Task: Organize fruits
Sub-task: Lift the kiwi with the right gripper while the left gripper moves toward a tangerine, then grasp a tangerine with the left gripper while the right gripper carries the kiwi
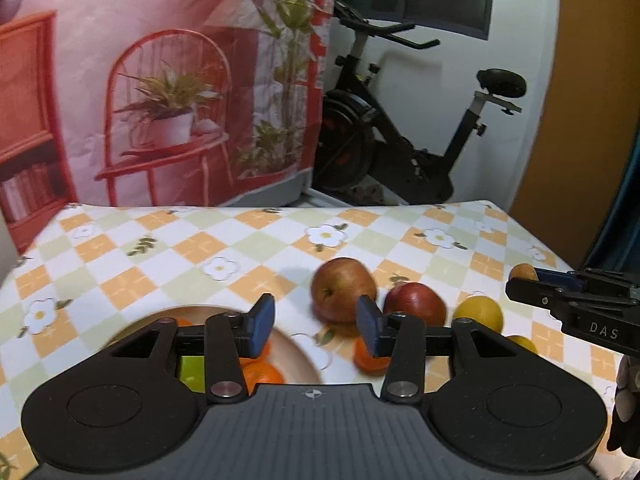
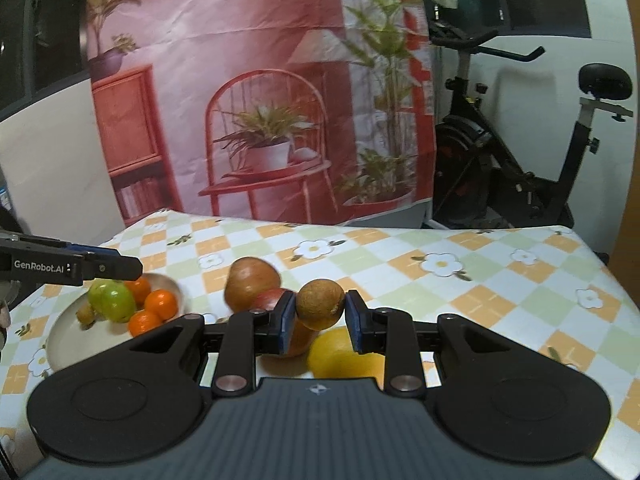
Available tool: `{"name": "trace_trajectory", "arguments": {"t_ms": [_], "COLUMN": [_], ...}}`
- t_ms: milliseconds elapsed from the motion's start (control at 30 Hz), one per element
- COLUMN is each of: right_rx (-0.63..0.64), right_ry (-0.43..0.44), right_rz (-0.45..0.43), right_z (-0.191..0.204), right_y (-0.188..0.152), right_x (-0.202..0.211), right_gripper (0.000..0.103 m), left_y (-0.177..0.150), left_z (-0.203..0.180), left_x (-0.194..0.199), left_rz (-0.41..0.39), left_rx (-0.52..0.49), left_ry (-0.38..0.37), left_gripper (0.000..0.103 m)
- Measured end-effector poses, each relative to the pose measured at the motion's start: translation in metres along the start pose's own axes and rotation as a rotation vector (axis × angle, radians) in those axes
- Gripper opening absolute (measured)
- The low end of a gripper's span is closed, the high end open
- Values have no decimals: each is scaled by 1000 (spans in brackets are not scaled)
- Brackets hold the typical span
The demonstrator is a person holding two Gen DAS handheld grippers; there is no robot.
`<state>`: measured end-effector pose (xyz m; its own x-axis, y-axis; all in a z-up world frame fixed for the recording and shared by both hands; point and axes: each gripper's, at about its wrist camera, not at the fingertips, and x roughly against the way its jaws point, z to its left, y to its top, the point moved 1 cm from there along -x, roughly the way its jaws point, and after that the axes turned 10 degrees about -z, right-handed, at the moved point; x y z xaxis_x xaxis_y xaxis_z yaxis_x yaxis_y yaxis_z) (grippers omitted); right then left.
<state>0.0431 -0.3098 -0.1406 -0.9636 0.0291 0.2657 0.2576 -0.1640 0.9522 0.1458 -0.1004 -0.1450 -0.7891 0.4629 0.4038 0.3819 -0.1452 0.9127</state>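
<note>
My right gripper (image 2: pixel 320 316) is shut on a small brown round fruit (image 2: pixel 320 304) and holds it above the table; it also shows in the left wrist view (image 1: pixel 523 272). My left gripper (image 1: pixel 316 326) is open and empty, above the rim of a beige plate (image 1: pixel 296 354). The plate (image 2: pixel 76 340) holds a green apple (image 2: pixel 114 300), three oranges (image 2: pixel 160 304) and a small brown fruit (image 2: pixel 85 314). On the cloth lie a brownish apple (image 1: pixel 342 286), a red apple (image 1: pixel 416 304), a yellow fruit (image 1: pixel 480 312) and an orange (image 1: pixel 368 358).
The table has a checked flower cloth (image 1: pixel 200 248). A pink printed backdrop (image 1: pixel 160 80) hangs behind it. An exercise bike (image 1: pixel 400 140) stands at the back right. The table's right edge (image 2: pixel 600 256) is near.
</note>
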Motion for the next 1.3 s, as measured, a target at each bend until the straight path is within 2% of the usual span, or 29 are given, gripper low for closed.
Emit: {"name": "trace_trajectory", "arguments": {"t_ms": [233,367,600,933,1233,1300], "right_rx": [-9,-8,-22,-30,-39,-40], "right_ry": [2,9,11,15,12,14], "right_rz": [-10,-6,-2,-2,-4,-3], "right_z": [-6,-6,-10,-12,-13,-12], "right_y": [0,-3,-7,-8,-10,-10], "right_x": [3,2,-1,-2,-3,-3], "right_gripper": [29,29,29,29,29,29], "left_y": [-16,-27,-36,-41,-44,-45], "left_z": [-22,-31,-36,-39,-36,-35], "left_x": [-25,-36,-53,-70,-81,-83], "left_rz": [55,72,121,170,211,217], "left_rx": [-54,-130,-153,-171,-148,-138], "left_ry": [-73,-76,-112,-123,-116,-112], "left_gripper": [52,52,52,52,52,49]}}
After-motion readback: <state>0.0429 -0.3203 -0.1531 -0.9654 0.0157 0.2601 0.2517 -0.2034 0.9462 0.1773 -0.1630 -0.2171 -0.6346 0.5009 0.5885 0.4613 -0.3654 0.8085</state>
